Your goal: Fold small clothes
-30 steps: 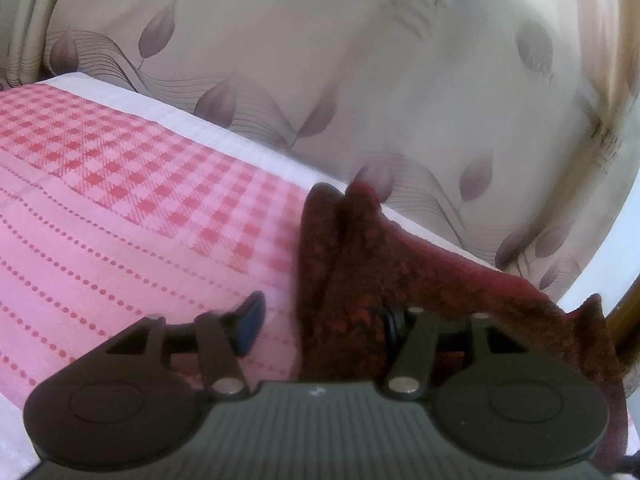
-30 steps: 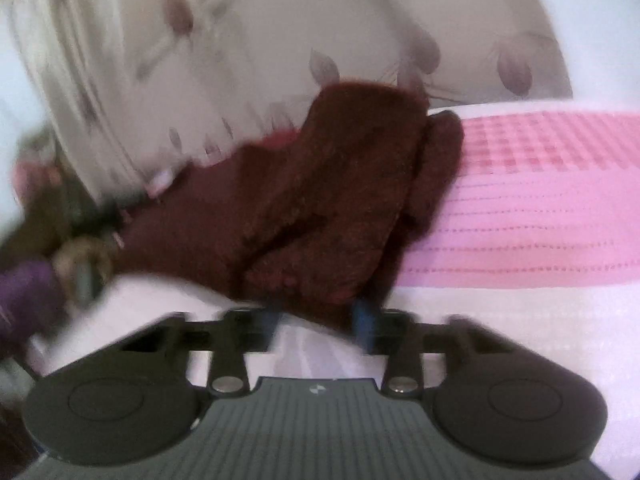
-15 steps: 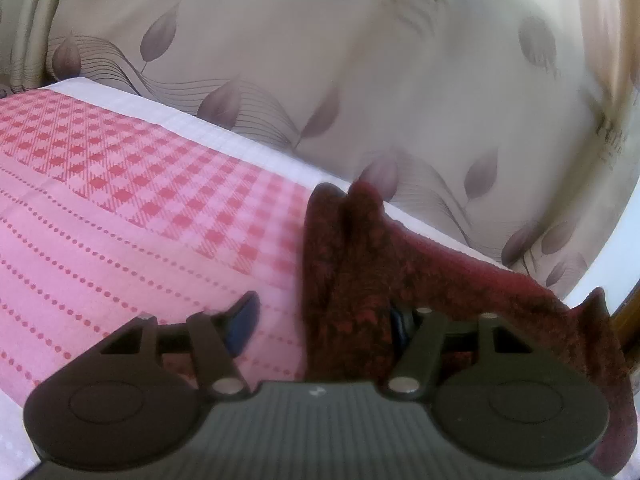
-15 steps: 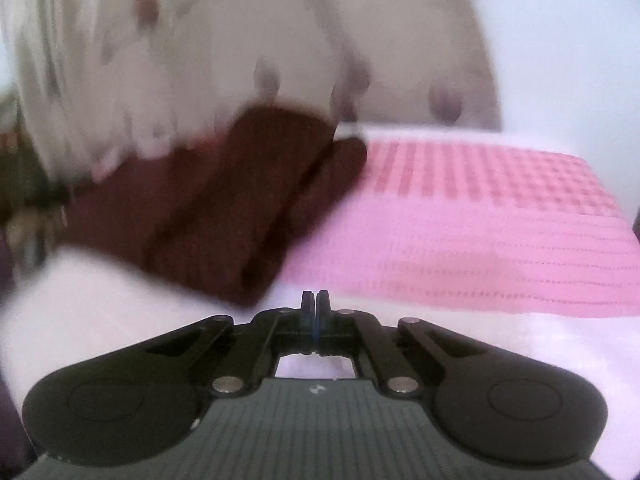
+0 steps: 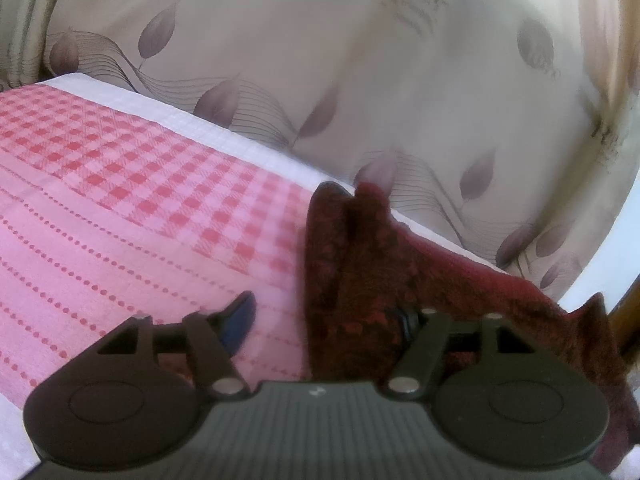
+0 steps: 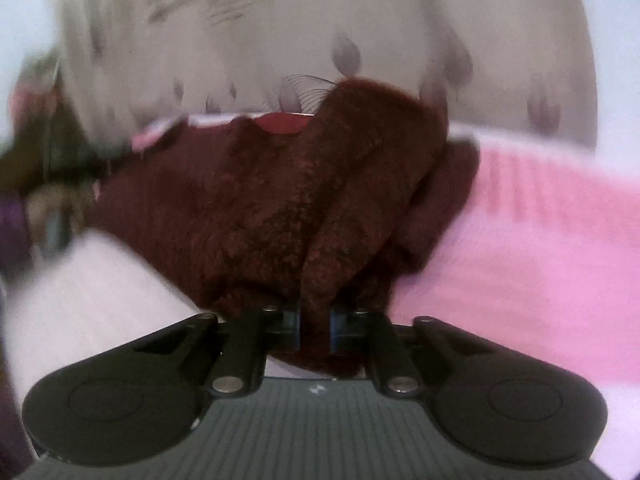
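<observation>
A dark red fuzzy garment (image 5: 360,264) lies folded on the pink bed cover (image 5: 120,208); it also shows in the right wrist view (image 6: 280,208). My left gripper (image 5: 324,316) is open, its left finger over the pink cover and its right finger buried in the garment's edge. My right gripper (image 6: 315,328) is nearly closed around a thick fold of the garment at its near edge, with the cloth filling the gap between the blue pads.
A beige curtain with a leaf print (image 5: 360,80) hangs right behind the bed. A white sheet border (image 5: 224,136) runs along the far edge. A person's hand and purple sleeve (image 6: 24,216) blur at the left of the right wrist view.
My right gripper had pulled back and shut empty half a second ago; now it is against the garment with cloth between its fingers. The left gripper has barely moved.
</observation>
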A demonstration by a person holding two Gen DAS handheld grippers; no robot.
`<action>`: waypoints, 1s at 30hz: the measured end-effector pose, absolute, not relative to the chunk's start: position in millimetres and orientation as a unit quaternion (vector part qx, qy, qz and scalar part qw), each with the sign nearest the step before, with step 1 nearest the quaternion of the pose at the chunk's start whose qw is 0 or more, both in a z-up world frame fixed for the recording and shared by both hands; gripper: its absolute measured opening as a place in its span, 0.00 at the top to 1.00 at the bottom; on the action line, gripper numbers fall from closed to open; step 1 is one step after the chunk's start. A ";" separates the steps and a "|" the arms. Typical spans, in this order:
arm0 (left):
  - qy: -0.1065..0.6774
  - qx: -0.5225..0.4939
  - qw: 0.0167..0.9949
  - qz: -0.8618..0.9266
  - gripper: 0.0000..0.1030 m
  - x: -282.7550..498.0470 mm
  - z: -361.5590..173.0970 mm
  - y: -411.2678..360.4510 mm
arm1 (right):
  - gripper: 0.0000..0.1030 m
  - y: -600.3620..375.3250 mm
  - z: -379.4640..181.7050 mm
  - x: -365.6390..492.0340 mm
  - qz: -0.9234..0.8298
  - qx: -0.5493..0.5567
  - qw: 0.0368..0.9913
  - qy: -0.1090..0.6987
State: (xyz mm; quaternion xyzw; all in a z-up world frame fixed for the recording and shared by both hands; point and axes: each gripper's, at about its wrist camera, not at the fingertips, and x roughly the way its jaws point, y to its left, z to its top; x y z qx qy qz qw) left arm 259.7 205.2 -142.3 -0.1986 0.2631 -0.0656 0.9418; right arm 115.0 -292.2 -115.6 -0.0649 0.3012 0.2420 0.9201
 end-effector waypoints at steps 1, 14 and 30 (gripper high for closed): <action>0.264 -0.193 0.943 -0.067 0.29 260.2 -142.0 203.6 | 0.90 -304.6 -108.6 114.5 0.233 -0.074 0.921 0.304; 0.267 -0.179 0.945 -0.063 0.28 260.7 -140.9 200.0 | 0.59 -363.8 -126.4 119.1 0.229 0.159 0.909 0.309; 0.264 -0.192 0.943 -0.065 0.28 259.1 -139.5 200.7 | 0.69 -273.7 -97.2 283.4 0.242 -0.022 0.930 0.276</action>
